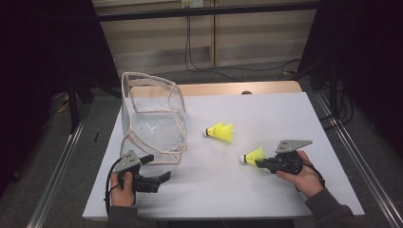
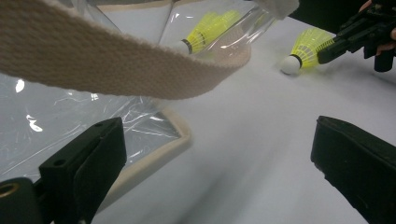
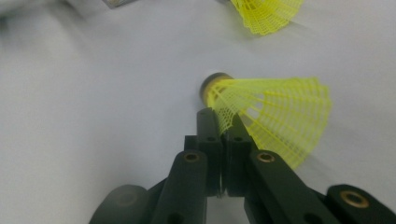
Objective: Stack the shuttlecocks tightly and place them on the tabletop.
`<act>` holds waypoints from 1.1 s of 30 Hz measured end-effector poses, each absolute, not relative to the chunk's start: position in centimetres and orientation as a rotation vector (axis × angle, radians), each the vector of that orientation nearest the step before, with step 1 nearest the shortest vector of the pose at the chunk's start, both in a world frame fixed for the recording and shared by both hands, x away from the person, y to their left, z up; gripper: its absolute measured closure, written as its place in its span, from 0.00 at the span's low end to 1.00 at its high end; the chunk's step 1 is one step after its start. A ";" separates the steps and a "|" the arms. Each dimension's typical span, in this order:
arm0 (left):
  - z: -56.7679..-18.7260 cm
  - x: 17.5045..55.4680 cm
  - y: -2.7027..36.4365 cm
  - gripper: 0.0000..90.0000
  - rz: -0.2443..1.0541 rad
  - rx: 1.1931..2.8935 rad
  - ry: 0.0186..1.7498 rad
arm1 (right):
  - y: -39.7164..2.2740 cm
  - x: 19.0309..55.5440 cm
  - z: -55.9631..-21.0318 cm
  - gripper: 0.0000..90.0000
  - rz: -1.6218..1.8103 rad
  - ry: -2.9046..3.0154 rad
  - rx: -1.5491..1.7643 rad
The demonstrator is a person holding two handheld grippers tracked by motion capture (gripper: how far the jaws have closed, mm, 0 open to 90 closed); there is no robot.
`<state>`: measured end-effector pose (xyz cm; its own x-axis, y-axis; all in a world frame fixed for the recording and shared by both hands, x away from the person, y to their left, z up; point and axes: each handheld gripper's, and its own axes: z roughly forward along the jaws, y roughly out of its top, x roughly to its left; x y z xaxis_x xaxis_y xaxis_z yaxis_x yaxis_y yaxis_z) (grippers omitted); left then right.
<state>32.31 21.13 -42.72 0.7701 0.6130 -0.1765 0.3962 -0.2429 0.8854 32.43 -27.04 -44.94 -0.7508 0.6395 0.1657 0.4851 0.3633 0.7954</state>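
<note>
Two yellow shuttlecocks lie on the white table [image 1: 223, 194]. On the nearer shuttlecock [image 1: 253, 156] [image 3: 280, 112] my right gripper [image 1: 260, 164] [image 3: 223, 123] is shut, pinching the edge of its mesh skirt, with the cork end pointing away. The farther shuttlecock [image 1: 221, 132] [image 3: 266, 14] rests free at mid-table. A clear plastic bag [image 1: 152, 118] with beige webbing trim [image 2: 93, 60] stands at the left. My left gripper [image 1: 157, 167] [image 2: 217, 135] is open just in front of the bag's bottom edge, with nothing between its jaws.
The table's front edge runs close to both hands. Metal rails flank the table on both sides, and cables hang at the back wall. In the left gripper view the right gripper [image 2: 327, 51] and its shuttlecock [image 2: 308, 46] sit beyond the bag's strap.
</note>
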 end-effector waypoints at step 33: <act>-42.8 32.3 21.2 0.04 0.252 1.878 0.776 | -27.0 34.0 -42.9 0.99 1.458 2.239 1.086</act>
